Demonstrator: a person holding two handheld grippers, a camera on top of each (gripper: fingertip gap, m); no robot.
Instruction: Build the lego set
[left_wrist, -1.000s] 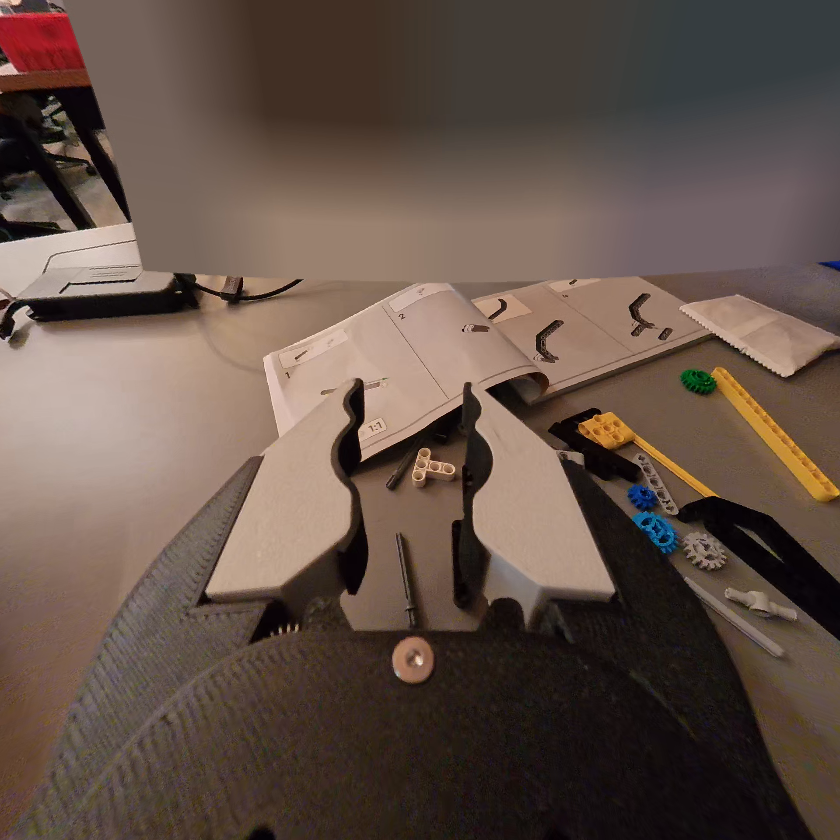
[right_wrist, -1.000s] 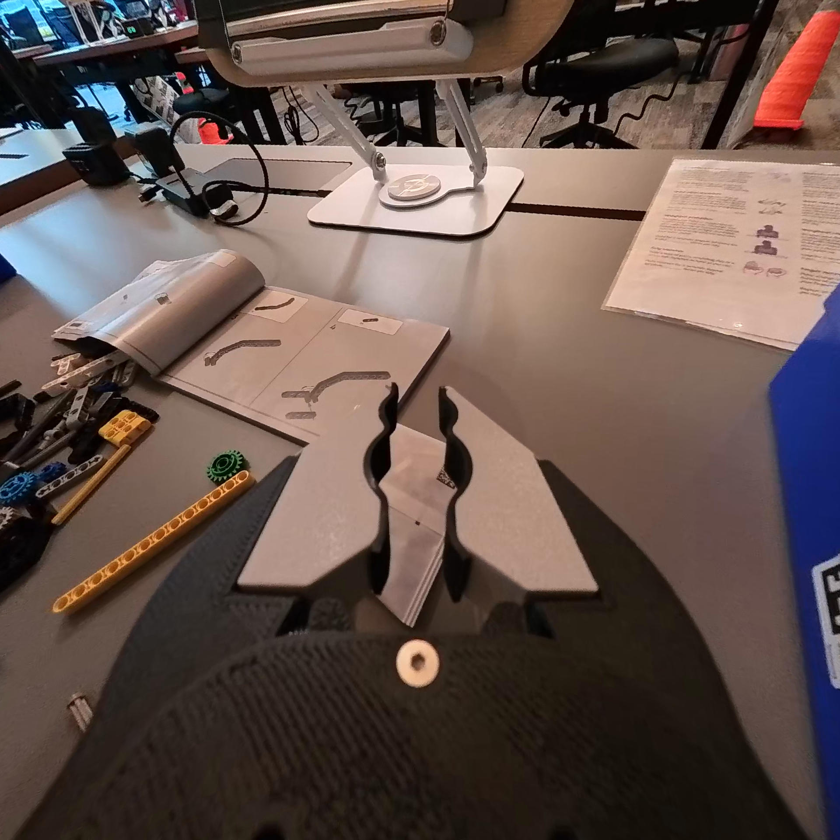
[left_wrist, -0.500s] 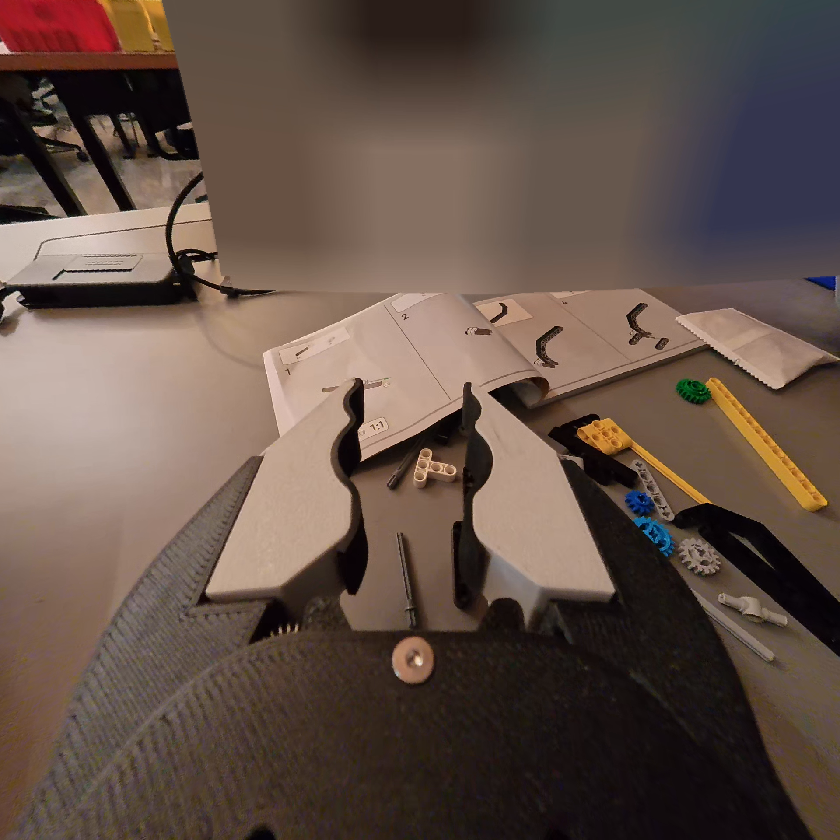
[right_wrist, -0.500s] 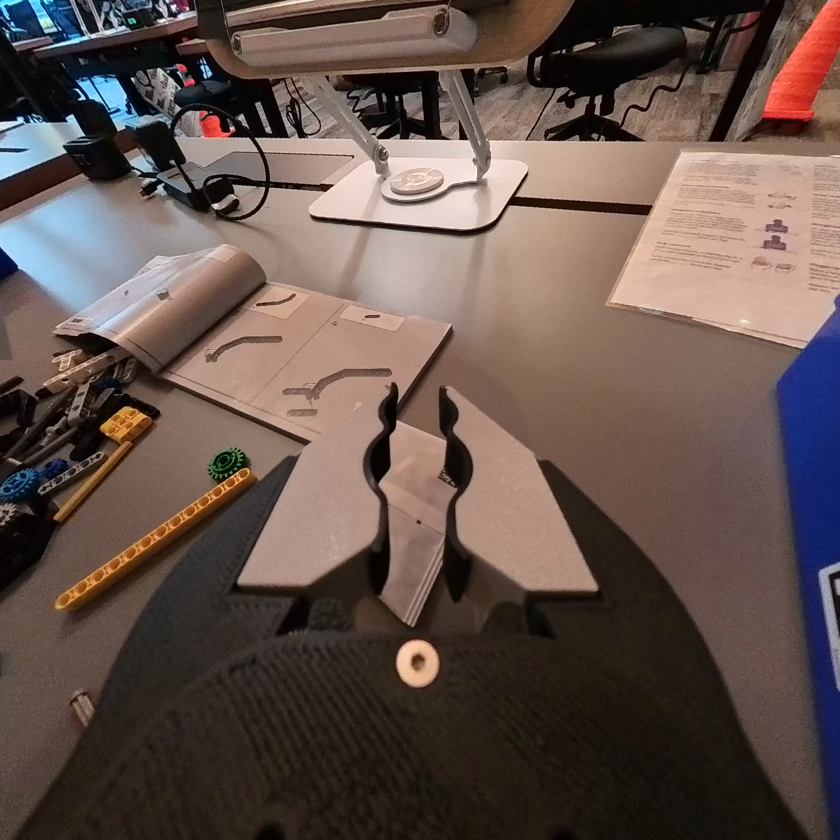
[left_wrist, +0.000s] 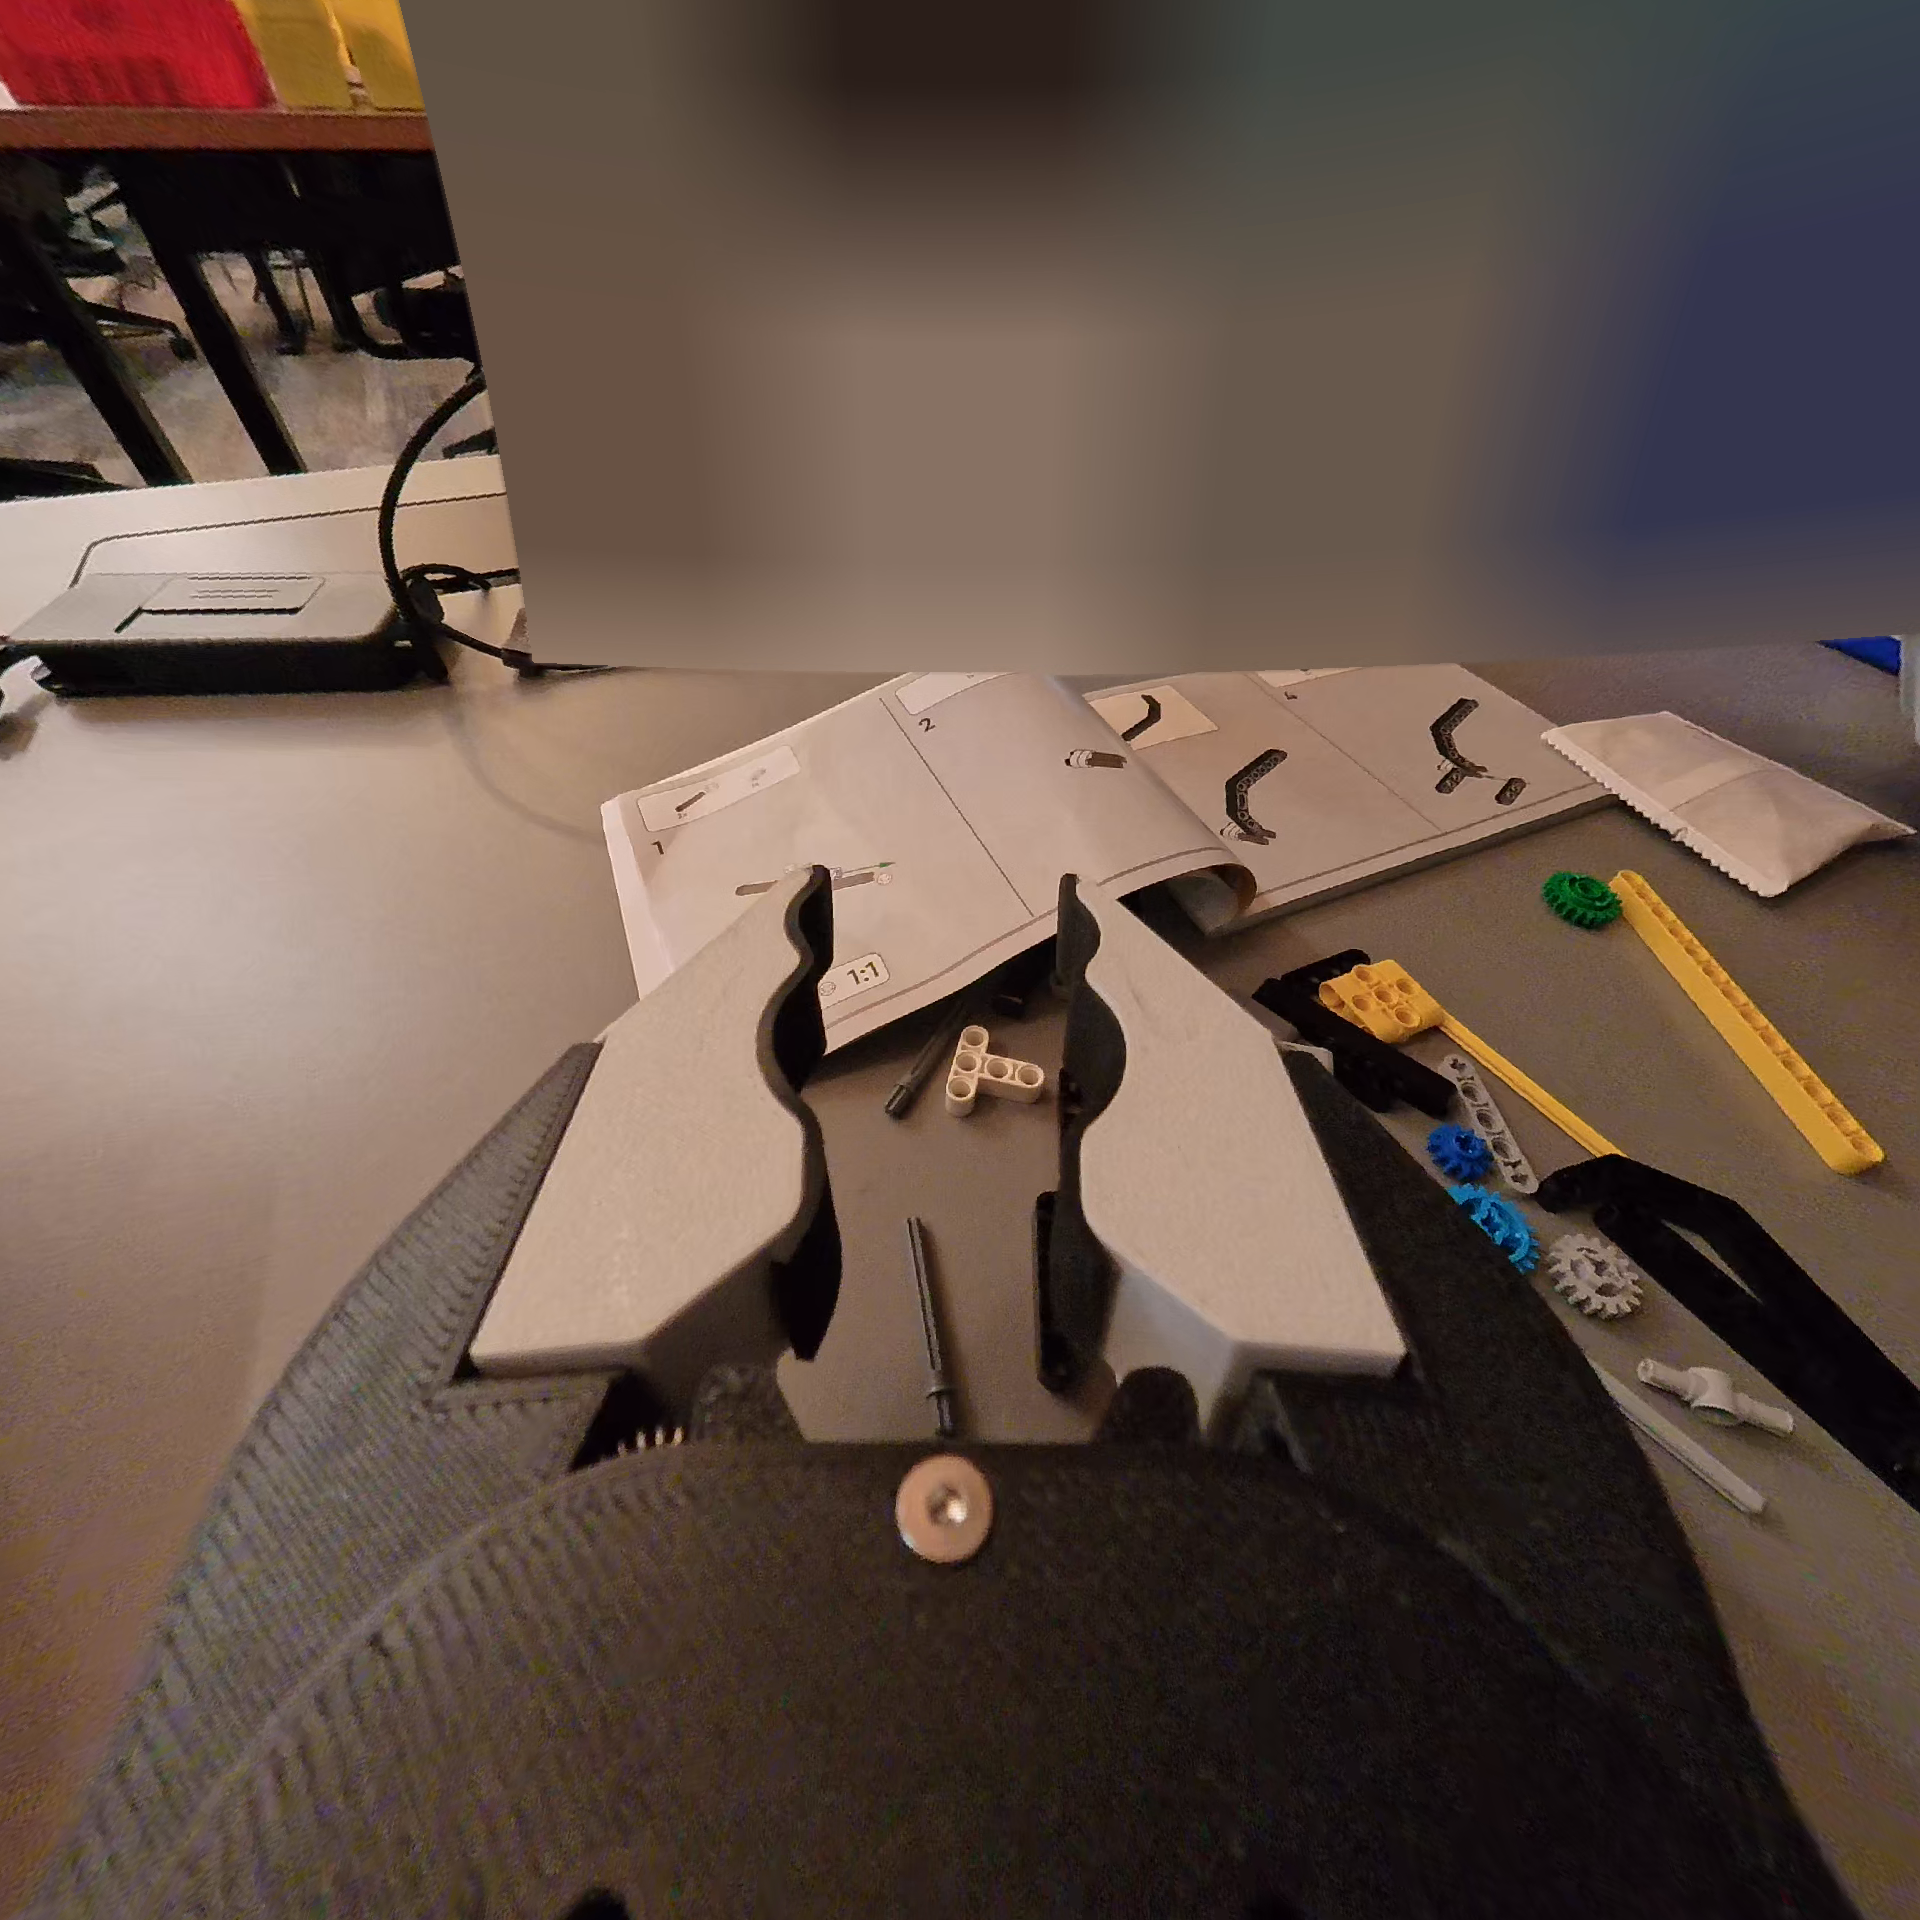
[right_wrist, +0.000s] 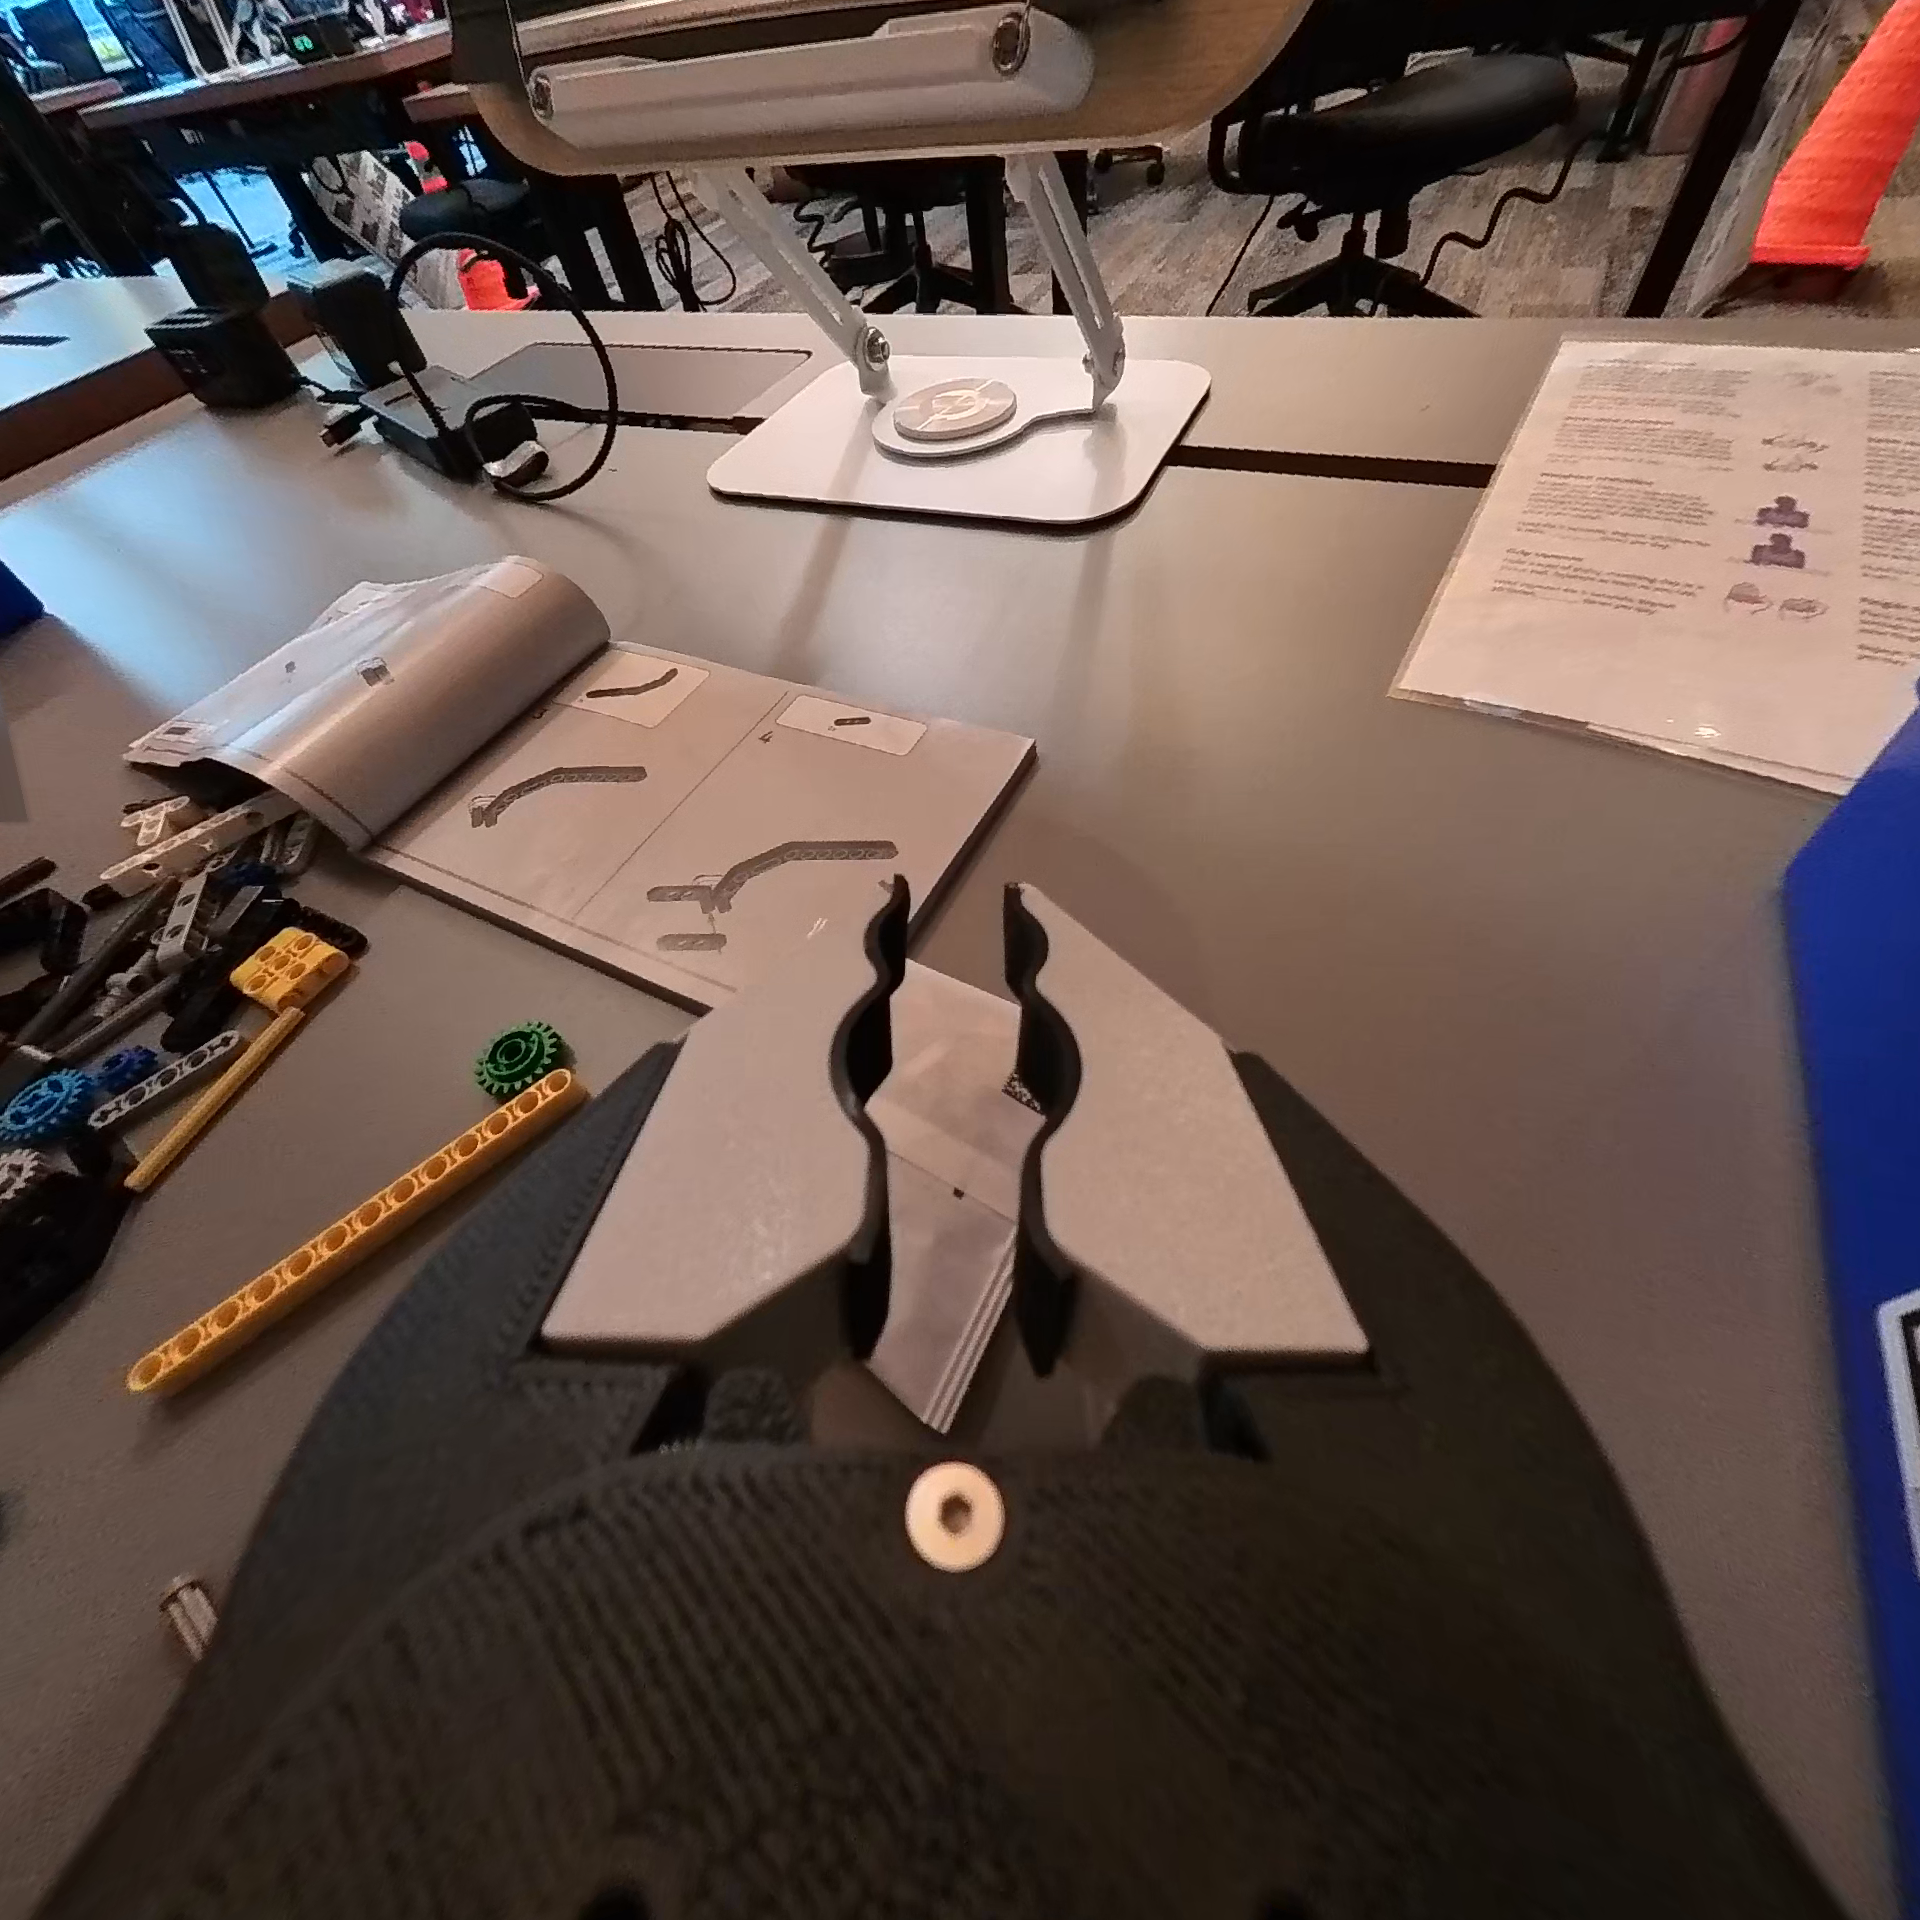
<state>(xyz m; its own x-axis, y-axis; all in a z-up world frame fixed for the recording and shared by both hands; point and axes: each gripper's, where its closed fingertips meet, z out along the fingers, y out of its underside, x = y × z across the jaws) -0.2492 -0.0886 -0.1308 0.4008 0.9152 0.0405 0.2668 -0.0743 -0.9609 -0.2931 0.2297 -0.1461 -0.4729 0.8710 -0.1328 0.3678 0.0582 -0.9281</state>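
Observation:
My left gripper (left_wrist: 945, 894) is open and hovers low over the grey table (left_wrist: 260, 987). A black axle (left_wrist: 928, 1320) and a white T-shaped piece (left_wrist: 992, 1070) lie on the table between its fingers, untouched. The open instruction booklet (left_wrist: 935, 800) lies just ahead. To the right lie a long yellow beam (left_wrist: 1745, 1029), a green gear (left_wrist: 1581, 899), blue gears (left_wrist: 1460, 1148), a grey gear (left_wrist: 1595, 1273) and a black frame (left_wrist: 1745, 1278). My right gripper (right_wrist: 956, 894) is open with a narrow gap, above a white paper bag (right_wrist: 951, 1143) that lies flat under it. The booklet (right_wrist: 675, 810) and yellow beam (right_wrist: 353, 1236) are to its left.
A pile of loose parts (right_wrist: 156, 935) sits at the left by the booklet. A white stand base (right_wrist: 956, 436) and a power brick with cables (right_wrist: 447, 416) are at the back. A laminated sheet (right_wrist: 1683, 561) and a blue box (right_wrist: 1860, 1143) are at the right. Tip to tip, the grippers are about 35 centimetres apart. It is some 12 centimetres from my right tips to the green gear (left_wrist: 1581, 899). It is also in sight in the right wrist view (right_wrist: 517, 1062). The long yellow beam (left_wrist: 1745, 1029) is about 15 centimetres from my right fingertips and 20 centimetres from my left. The right camera catches it too, in the right wrist view (right_wrist: 336, 1252).
The left wrist view has shifted slightly, with the parts sliding a little left in the picture. The right view is almost unchanged. Both grippers stay as open as before; nothing was grasped.

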